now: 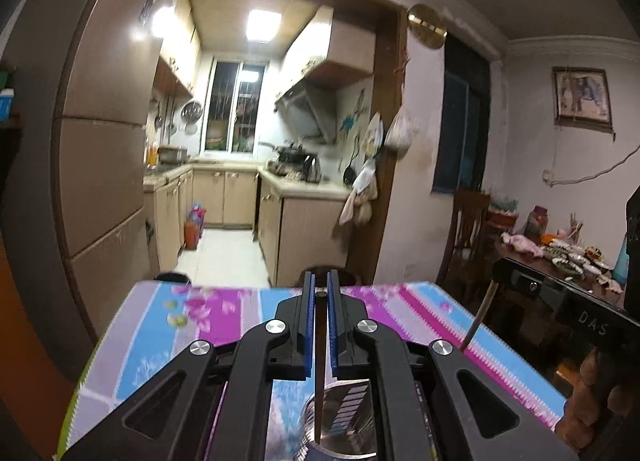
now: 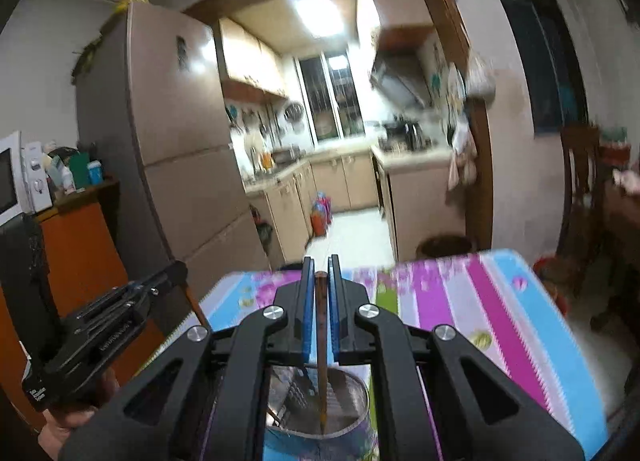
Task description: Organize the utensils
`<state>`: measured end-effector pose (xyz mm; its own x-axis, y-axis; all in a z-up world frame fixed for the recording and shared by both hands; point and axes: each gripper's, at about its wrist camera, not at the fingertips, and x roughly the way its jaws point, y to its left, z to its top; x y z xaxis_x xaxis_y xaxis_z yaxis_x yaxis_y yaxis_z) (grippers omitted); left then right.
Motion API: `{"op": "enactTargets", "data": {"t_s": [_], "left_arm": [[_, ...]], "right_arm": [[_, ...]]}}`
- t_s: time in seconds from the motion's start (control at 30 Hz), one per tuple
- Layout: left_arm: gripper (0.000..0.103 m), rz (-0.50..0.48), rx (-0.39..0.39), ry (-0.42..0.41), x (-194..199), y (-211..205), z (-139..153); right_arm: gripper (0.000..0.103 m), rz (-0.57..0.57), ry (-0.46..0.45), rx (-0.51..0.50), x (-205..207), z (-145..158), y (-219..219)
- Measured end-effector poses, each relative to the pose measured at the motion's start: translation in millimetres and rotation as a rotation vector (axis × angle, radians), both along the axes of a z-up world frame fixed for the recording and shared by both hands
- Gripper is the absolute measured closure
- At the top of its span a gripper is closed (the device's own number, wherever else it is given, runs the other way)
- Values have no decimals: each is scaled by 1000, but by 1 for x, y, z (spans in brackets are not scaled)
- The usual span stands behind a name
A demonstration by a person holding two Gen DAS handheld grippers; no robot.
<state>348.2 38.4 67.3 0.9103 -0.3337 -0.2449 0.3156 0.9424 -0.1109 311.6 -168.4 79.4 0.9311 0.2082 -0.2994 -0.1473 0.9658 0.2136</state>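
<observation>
Both grippers are over the near edge of the striped, flowered tablecloth (image 1: 224, 313), and each one has a chopstick pinched tight between its blue pads. The left gripper (image 1: 321, 293) clamps a dark chopstick (image 1: 320, 365) that hangs down between its narrow fingers, the tip pointing into the open mouth of a shiny metal cup (image 1: 344, 413) sitting just below and near the camera. From the right wrist view, the right gripper (image 2: 321, 275) grips a brown chopstick (image 2: 321, 345) the same way, fingers almost together around it, and its lower end reaches down inside the tin cup (image 2: 320, 401), which has a colourful wrap around its outside (another thin stick seems to lean inside it at the left, though the blur makes that hard to call). The other gripper shows at the left edge of that view, a hand (image 2: 72, 417) wrapped round its grip, with its chopstick angling down toward the cloth. Far behind, the kitchen doorway opens onto pale cabinets (image 1: 224, 197) and a lit window (image 1: 236, 105), a tall fridge (image 2: 176, 149) at the left, and a dining table with dishes (image 1: 568, 257) at the far right.
</observation>
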Motion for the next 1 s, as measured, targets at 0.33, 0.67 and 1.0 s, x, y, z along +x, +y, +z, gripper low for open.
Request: {"op": "enactTargets", "data": {"t_s": [0.33, 0.67, 1.0], "left_arm": [[67, 88, -75, -131, -52, 48, 45], [36, 240, -79, -312, -212, 144, 71], [36, 201, 233, -55, -329, 126, -48]], "right_arm": [[59, -145, -71, 12, -43, 21, -48], [43, -181, -186, -168, -219, 17, -89], [37, -112, 43, -289, -317, -68, -52]]}}
